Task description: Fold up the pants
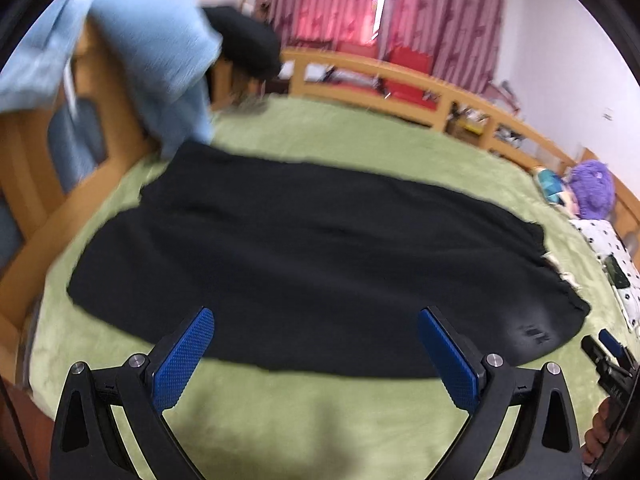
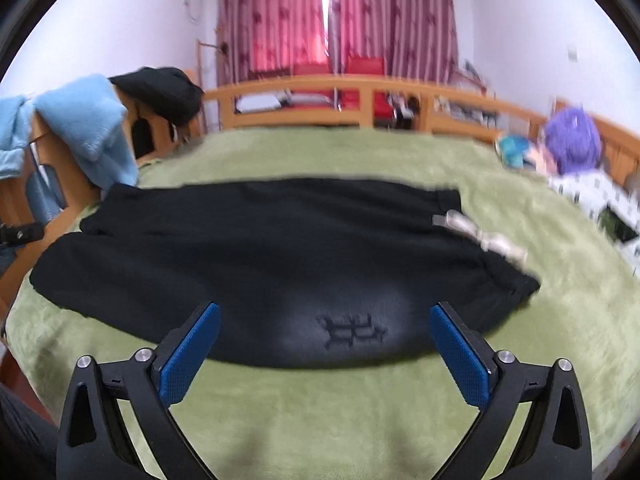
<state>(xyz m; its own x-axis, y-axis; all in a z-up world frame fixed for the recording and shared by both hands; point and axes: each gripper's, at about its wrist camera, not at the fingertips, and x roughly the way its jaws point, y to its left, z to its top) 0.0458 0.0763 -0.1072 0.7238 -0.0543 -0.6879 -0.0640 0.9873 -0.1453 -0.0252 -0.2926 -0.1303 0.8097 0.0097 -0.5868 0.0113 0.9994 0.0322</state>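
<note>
Black pants [image 1: 312, 248] lie flat across a green blanket [image 1: 320, 412], legs to the left and waistband to the right. My left gripper [image 1: 316, 320] hangs open over the pants' near edge, nothing between its blue pads. In the right wrist view the pants [image 2: 260, 248] show an embroidered logo [image 2: 352, 330] near the front hem and a pale drawstring [image 2: 480, 236] at the waist. My right gripper [image 2: 325, 314] is open too, straddling the logo area just above the cloth. The right gripper [image 1: 608, 350] also peeks in at the left wrist view's right edge.
A wooden bed rail [image 2: 360, 96] runs along the far side. A light blue garment [image 2: 92, 128] and a black one [image 2: 160, 92] hang on the wooden frame at left. A purple plush toy [image 2: 572, 140] and a spotted pillow [image 1: 600, 240] lie at the right. Red curtains [image 2: 336, 16] hang behind.
</note>
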